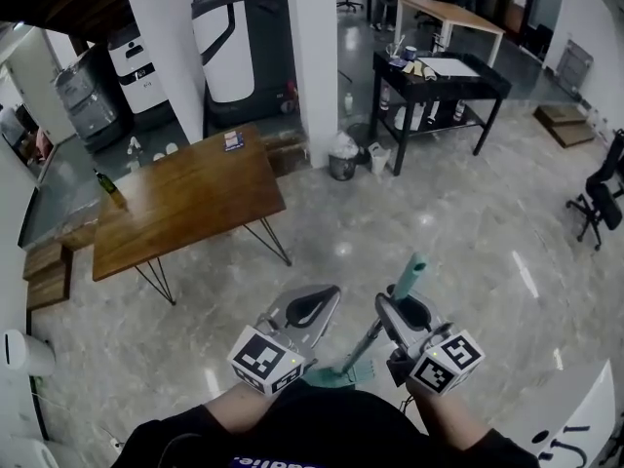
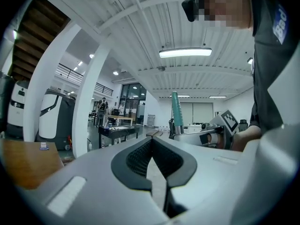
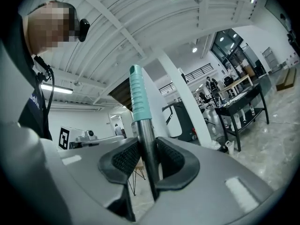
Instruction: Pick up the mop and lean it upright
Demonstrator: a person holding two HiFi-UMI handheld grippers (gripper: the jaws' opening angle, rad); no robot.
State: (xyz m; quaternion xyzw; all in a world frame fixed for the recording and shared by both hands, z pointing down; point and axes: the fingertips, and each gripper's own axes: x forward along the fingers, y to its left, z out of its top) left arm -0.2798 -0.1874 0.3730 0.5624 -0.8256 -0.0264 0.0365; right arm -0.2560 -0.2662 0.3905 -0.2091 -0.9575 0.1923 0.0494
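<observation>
The mop has a grey metal handle (image 1: 375,331) with a teal grip (image 1: 409,277) at its top and a teal head (image 1: 347,372) low by my body. It stands steeply, tilted a little. My right gripper (image 1: 405,312) is shut on the handle just below the teal grip (image 3: 137,95), the pads (image 3: 123,159) pressing the grey tube (image 3: 147,149) from both sides. My left gripper (image 1: 310,307) hangs a short way left of the mop, jaws shut on nothing (image 2: 152,140). From the left gripper view the teal grip (image 2: 176,108) and right gripper (image 2: 206,136) show to the right.
A wooden table (image 1: 185,208) on thin metal legs stands ahead to the left. A white pillar (image 1: 317,57) rises beyond it, with a small bin (image 1: 342,165) at its foot. A black work table (image 1: 439,78) is at the back right, a black chair (image 1: 600,201) far right.
</observation>
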